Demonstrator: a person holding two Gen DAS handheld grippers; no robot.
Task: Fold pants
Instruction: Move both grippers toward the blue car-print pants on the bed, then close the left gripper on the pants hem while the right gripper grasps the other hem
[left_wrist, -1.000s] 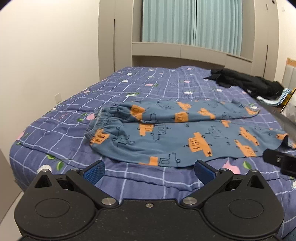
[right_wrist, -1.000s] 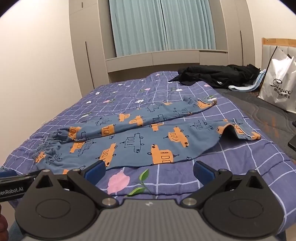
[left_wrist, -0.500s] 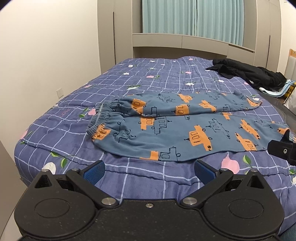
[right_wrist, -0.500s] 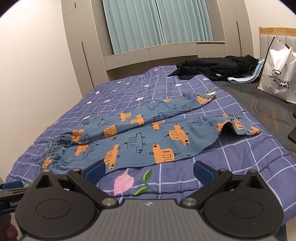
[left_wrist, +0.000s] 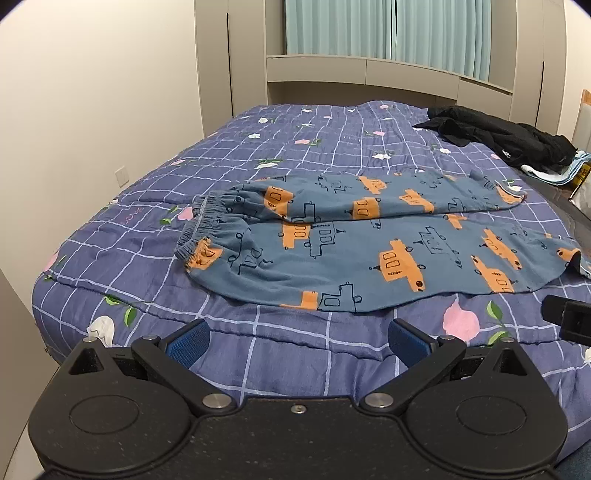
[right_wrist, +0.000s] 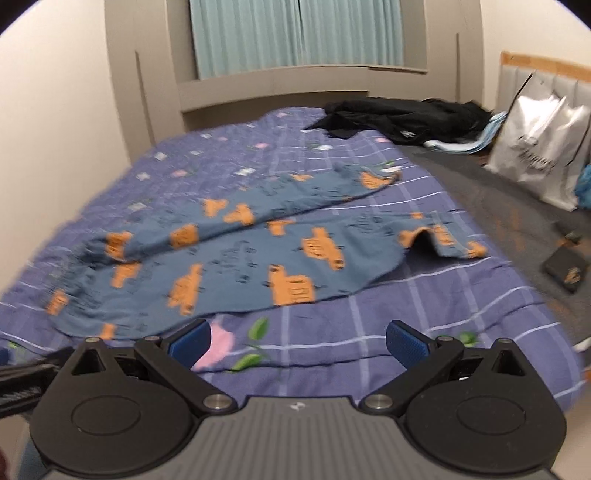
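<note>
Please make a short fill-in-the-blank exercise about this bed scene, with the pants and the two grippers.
1. The blue pants lie spread on the ____.
2. The vehicles printed on the pants are ____ in colour.
3. The left gripper and the right gripper both have their jaws ____.
4. The dark clothing at the far end of the bed is ____.

Missing words: bed; orange; open; black

Home bedroom. Wide bed (left_wrist: 229, 155) under purple checked quilt with flower print fills most of room. Built-in grey wardrobe (left_wrist: 229, 62) and shelf unit at far end, teal curtains (left_wrist: 388, 29) above it. Padded headboard (right_wrist: 543, 77) on right side. Kids' pants (left_wrist: 369, 236), blue with orange vehicle print, spread on quilt; black clothes (left_wrist: 509, 136) heaped at far corner; white shopping bag (right_wrist: 539, 147) leaning by headboard. Wall socket (left_wrist: 122, 176) on plain cream wall
</note>
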